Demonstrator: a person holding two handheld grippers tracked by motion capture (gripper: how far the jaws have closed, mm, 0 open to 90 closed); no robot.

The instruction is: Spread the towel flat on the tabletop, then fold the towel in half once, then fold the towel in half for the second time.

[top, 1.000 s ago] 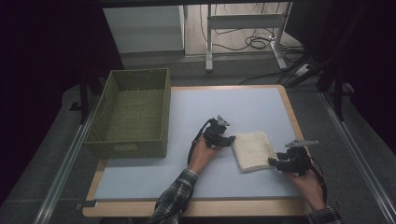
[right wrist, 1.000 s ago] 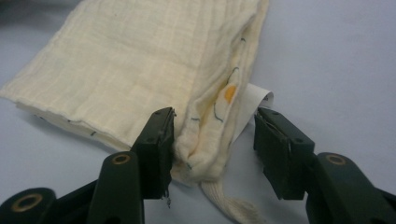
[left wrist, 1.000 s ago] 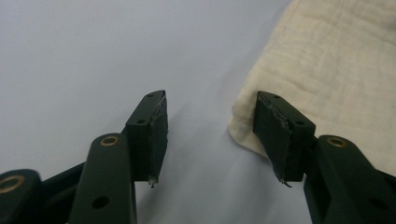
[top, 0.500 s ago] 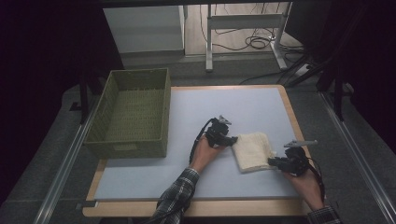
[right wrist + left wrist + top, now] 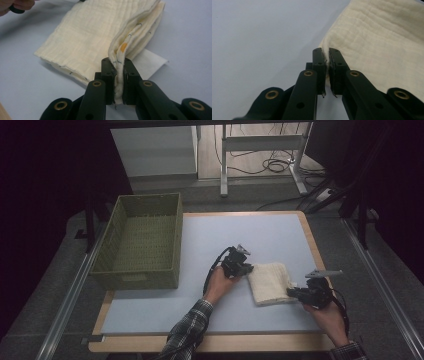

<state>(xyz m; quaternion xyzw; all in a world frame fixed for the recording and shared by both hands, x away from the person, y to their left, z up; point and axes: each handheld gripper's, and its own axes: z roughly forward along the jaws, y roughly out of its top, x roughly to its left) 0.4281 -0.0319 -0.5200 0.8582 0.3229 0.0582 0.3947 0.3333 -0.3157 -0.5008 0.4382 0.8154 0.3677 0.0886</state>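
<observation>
Both tools closed since earlier: left tool [image 5: 327, 53] and right tool [image 5: 117, 62] now pinching folded cloth [image 5: 269, 282] edges.

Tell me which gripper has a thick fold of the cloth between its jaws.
The right gripper: its jaws clamp several layers of the cream cloth. The left gripper nips a thin edge at the opposite corner.

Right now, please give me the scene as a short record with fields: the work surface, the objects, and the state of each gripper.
surface: pale blue table top with a wooden edge
cloth: folded cream cotton cloth, lying on the table's right part
basket: empty green woven basket, at the table's left
left gripper: jaws have just closed on the cloth's edge
right gripper: jaws have just closed, pinching the cloth's layered edge
label: white tag under the cloth
</observation>
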